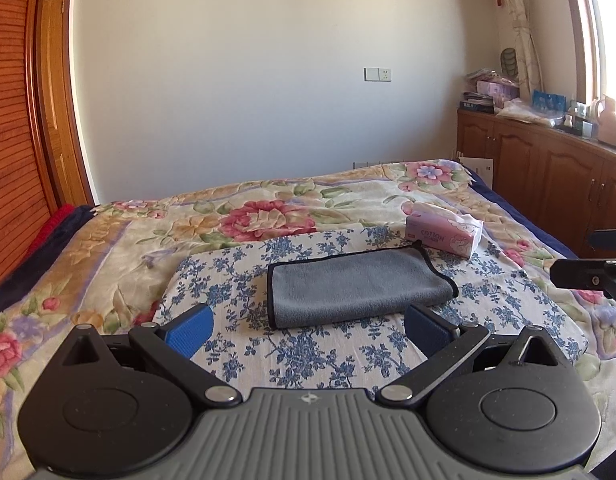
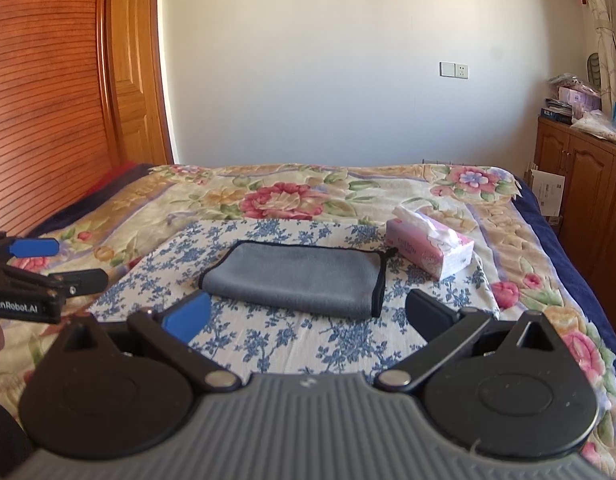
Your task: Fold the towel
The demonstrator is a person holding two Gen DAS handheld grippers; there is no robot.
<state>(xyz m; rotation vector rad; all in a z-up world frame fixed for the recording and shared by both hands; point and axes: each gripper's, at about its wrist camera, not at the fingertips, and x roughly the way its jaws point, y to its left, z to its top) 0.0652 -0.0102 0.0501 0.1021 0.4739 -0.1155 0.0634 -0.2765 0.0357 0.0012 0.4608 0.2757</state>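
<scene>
A grey towel [image 1: 357,286] with black edging lies folded on a blue-flowered cloth [image 1: 308,356] on the bed. It also shows in the right wrist view [image 2: 300,278]. My left gripper [image 1: 308,330] is open and empty, just short of the towel's near edge. My right gripper [image 2: 308,314] is open and empty, also just short of the towel. The left gripper shows at the left edge of the right wrist view [image 2: 60,262], the right gripper at the right edge of the left wrist view [image 1: 587,268].
A pink tissue pack [image 1: 443,232] lies right of and behind the towel, also in the right wrist view [image 2: 429,246]. A floral blanket [image 1: 248,216] covers the bed. A wooden wardrobe [image 1: 12,120] stands left, wooden cabinets [image 1: 547,168] with clutter right.
</scene>
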